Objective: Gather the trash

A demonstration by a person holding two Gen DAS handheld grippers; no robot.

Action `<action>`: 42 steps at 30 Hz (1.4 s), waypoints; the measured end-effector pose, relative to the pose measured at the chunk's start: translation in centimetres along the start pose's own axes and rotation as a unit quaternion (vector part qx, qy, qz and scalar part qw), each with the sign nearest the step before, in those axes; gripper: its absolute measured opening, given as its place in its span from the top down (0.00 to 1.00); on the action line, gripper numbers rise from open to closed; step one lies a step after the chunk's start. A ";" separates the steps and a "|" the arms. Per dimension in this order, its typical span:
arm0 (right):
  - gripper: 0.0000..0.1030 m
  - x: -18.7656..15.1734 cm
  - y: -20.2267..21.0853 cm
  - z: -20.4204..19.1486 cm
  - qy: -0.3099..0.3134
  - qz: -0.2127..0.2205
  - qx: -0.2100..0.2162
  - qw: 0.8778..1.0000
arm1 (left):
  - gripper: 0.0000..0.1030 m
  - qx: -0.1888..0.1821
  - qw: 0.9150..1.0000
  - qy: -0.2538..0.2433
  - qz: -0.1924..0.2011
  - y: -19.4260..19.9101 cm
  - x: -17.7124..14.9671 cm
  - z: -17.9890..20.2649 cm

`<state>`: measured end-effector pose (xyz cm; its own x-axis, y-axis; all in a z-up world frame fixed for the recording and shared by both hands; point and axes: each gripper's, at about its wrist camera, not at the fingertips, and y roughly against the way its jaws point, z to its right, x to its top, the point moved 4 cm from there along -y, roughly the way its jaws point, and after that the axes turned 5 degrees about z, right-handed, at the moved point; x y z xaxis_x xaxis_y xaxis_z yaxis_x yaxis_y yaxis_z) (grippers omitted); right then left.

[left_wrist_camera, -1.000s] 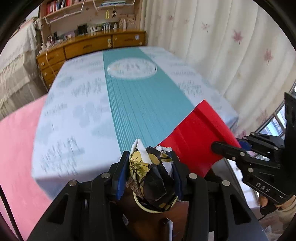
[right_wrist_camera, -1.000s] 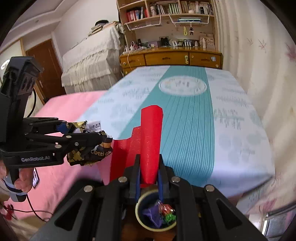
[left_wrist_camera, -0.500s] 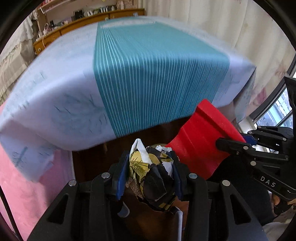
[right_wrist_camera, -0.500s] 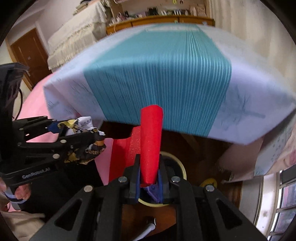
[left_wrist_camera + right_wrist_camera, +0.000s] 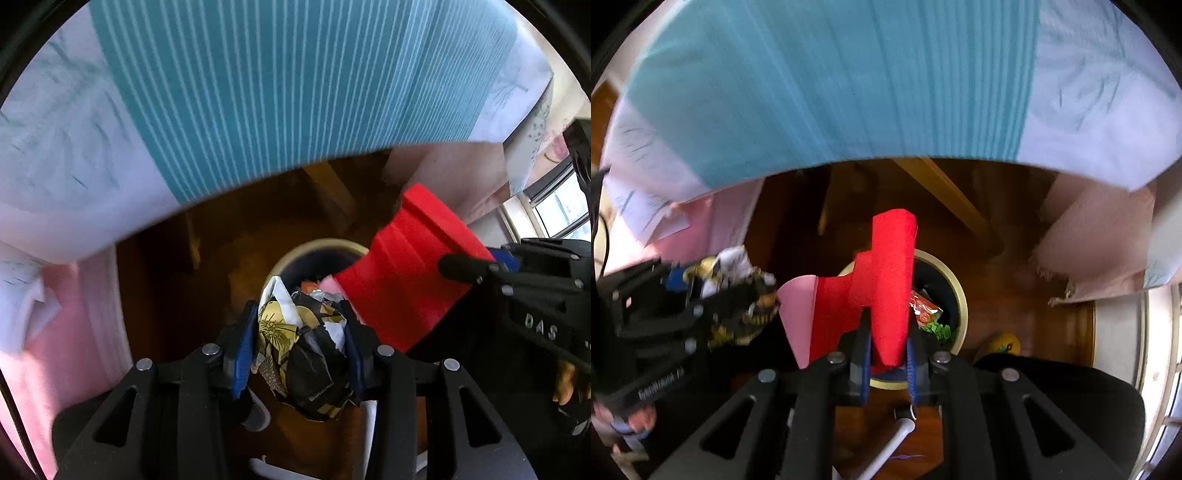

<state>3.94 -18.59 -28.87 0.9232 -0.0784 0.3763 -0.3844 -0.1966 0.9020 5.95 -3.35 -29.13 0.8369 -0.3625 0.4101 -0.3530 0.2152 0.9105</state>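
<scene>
Left hand-held gripper (image 5: 300, 343) clamps crumpled wrapper (image 5: 306, 350) above bin (image 5: 317, 245), red paper (image 5: 410, 280) alongside.

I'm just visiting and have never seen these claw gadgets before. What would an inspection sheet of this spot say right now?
Surface: dark brown wooden floor, under the overhanging teal-and-white striped tablecloth.
Job's things: round cream-rimmed waste bin holding wrappers; crumpled black-and-gold wrapper; folded red paper sheet.
Clutter: small yellow object beside the bin, too unclear to identify.
Grippers: left claw shut on the crumpled wrapper; right claw shut on the red sheet; both above the bin.
Cables: nothing seen.
Surroundings: pink fabric; window.
</scene>
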 end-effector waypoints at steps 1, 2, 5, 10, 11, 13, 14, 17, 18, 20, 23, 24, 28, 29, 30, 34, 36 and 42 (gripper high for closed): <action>0.86 -0.1 -0.6 0.4 -0.009 -0.004 -0.002 1.000 | 0.61 -0.003 1.000 0.004 -0.004 -0.5 -0.1 -0.1; 0.86 -0.3 -1.1 0.8 -0.015 -0.007 -0.004 1.000 | 0.61 -0.009 1.000 0.013 -0.011 -1.4 -0.3 -0.1; 0.85 -0.8 -3.1 1.9 -0.036 -0.021 -0.016 0.999 | 0.61 -0.023 0.999 0.035 -0.021 -3.3 -0.6 -0.8; 0.84 -1.7 -5.8 2.7 -0.057 -0.048 -0.023 0.997 | 0.59 -0.036 0.996 0.066 -0.041 -6.2 -1.4 -1.6; 0.83 -1.7 -6.1 2.6 -0.054 -0.048 -0.021 0.997 | 0.57 -0.039 0.995 0.076 -0.049 -6.7 -1.6 -1.9; 0.83 -1.7 -6.7 2.3 -0.051 -0.047 -0.018 0.997 | 0.54 -0.041 0.994 0.089 -0.052 -7.0 -1.6 -2.3; 0.83 -1.7 -6.9 2.1 -0.047 -0.048 -0.018 0.998 | 0.51 -0.040 0.994 0.093 -0.050 -7.1 -1.3 -2.4; 0.79 -1.7 -7.7 1.5 -0.036 -0.054 -0.023 0.998 | 0.45 -0.030 0.994 0.096 -0.045 -7.2 -1.1 -2.6; 0.76 -1.7 -7.9 1.4 -0.034 -0.055 -0.021 0.998 | 0.44 -0.032 0.994 0.097 -0.047 -7.4 -1.2 -2.7; 0.61 -1.8 -8.4 1.0 -0.030 -0.061 -0.017 0.998 | 0.40 -0.029 0.993 0.099 -0.053 -7.7 -1.3 -2.6; 0.42 -1.8 -8.6 1.1 -0.030 -0.063 -0.017 0.997 | 0.20 -0.017 0.994 0.092 -0.057 -7.8 -1.2 -2.5; 0.41 -1.8 -8.6 1.2 -0.032 -0.063 -0.013 0.997 | 0.17 -0.015 0.994 0.093 -0.056 -7.8 -1.1 -2.5; 0.40 -1.7 -8.6 1.6 -0.044 -0.065 -0.013 0.997 | 0.07 -0.015 0.994 0.094 -0.061 -8.0 -1.0 -2.4; 0.40 -1.7 -8.6 1.7 -0.046 -0.066 -0.015 0.997 | 0.07 -0.014 0.994 0.093 -0.061 -8.0 -1.0 -2.4; 0.40 -1.8 -8.6 1.7 -0.047 -0.068 -0.016 0.996 | 0.06 -0.014 0.994 0.092 -0.062 -8.0 -0.9 -2.3; 0.40 -1.8 -8.7 1.6 -0.046 -0.070 -0.018 0.996 | 0.06 -0.012 0.994 0.089 -0.060 -7.9 -0.9 -2.3; 0.40 -1.8 -8.6 1.5 -0.046 -0.071 -0.020 0.996 | 0.06 -0.011 0.994 0.089 -0.059 -7.9 -0.9 -2.2; 0.40 -1.8 -8.6 1.5 -0.044 -0.069 -0.020 0.996 | 0.06 -0.006 0.994 0.092 -0.055 -7.6 -1.2 -2.4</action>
<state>5.65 -18.27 -37.66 0.9633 -0.1394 0.2294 -0.2518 -0.1734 0.9521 8.66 -2.35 -36.64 0.9330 -0.2123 0.2906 -0.2509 0.1953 0.9481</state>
